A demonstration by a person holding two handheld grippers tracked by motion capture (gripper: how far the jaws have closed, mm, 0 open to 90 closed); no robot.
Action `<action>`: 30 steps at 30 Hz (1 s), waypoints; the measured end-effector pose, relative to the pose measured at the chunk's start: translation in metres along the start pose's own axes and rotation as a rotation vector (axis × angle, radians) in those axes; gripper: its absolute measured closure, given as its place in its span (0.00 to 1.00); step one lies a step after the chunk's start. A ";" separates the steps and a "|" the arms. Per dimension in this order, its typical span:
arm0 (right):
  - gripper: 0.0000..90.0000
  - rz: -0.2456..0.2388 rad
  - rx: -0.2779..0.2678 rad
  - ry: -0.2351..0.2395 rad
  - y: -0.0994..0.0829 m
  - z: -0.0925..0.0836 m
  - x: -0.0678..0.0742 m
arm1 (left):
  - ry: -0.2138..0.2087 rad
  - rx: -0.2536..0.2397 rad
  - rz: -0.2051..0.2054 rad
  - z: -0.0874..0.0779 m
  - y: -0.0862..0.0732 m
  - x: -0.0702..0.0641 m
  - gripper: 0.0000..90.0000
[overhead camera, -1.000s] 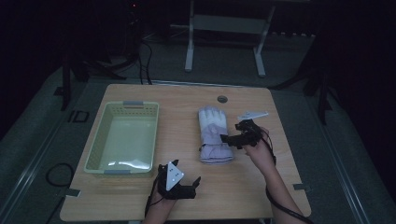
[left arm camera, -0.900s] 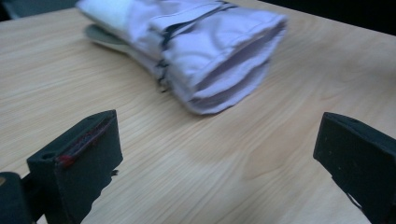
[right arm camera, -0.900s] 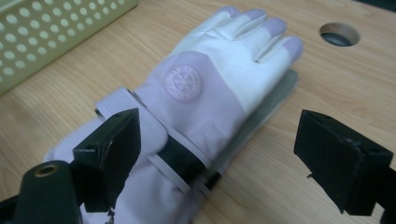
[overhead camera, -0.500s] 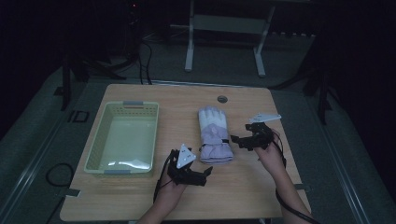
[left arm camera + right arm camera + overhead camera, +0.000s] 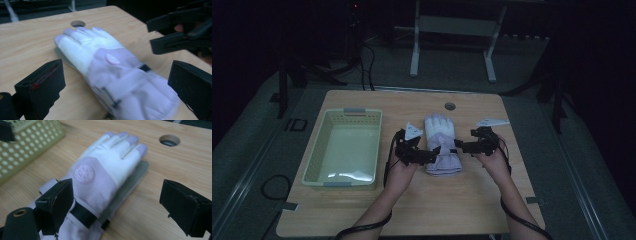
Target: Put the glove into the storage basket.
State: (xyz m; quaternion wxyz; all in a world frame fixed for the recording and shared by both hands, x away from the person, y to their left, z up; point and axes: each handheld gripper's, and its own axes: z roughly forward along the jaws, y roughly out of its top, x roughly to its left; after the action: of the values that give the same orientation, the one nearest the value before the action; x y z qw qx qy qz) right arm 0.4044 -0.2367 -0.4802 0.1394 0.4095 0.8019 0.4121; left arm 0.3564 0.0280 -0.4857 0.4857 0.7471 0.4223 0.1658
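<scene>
A pale glove [image 5: 441, 144] lies flat near the middle of the table [image 5: 362, 210], fingers toward the far edge, right of the green basket [image 5: 314, 160]. The left gripper [image 5: 434, 151] and right gripper [image 5: 459, 146] flank its cuff, jaws spread wide, gripping nothing.

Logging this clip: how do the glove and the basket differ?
The glove is soft, white and lilac, lying flat; the basket is rigid, pale green, perforated and open-topped. The glove lies between both open hand-held grippers, left and right; the basket sits apart to the left. Both rest on the table.
</scene>
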 end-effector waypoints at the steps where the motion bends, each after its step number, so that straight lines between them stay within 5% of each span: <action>1: 0.12 0.012 0.001 -0.028 0.002 0.003 -0.001 | 0.007 0.008 -0.004 0.004 0.002 0.003 0.01; 5: 0.18 0.008 0.019 -0.038 0.005 0.019 0.000 | 0.004 0.046 -0.061 0.023 0.005 0.014 0.02; 8: 0.21 0.025 0.026 -0.037 0.004 0.030 0.000 | 0.066 0.082 -0.105 0.036 0.003 0.019 0.16; 11: 0.21 0.020 0.049 -0.050 -0.002 0.040 0.002 | 0.054 0.143 -0.166 0.050 -0.007 0.027 0.17; 16: 0.21 0.000 0.101 -0.067 -0.013 0.053 0.002 | 0.050 0.235 -0.154 0.067 -0.022 0.027 0.17; 21: 0.19 -0.010 0.177 -0.081 -0.022 0.065 0.001 | -0.004 0.275 -0.198 0.077 -0.032 0.033 0.19; 24: 0.20 0.056 0.203 -0.048 -0.024 0.069 -0.005 | -0.033 0.286 -0.197 0.080 -0.033 0.034 0.22; 27: 0.42 0.117 0.229 0.053 -0.024 0.071 -0.011 | -0.089 0.299 -0.228 0.084 -0.034 0.038 0.29; 30: 0.53 0.105 0.225 0.085 -0.025 0.072 -0.010 | -0.169 0.315 -0.279 0.086 -0.035 0.045 0.41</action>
State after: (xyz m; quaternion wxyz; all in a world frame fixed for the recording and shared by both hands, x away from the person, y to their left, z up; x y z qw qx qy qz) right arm 0.4372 -0.2128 -0.5452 0.0367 0.4462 0.8256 0.3435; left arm 0.4230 0.0191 -0.5638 0.4151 0.7594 0.4998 -0.0341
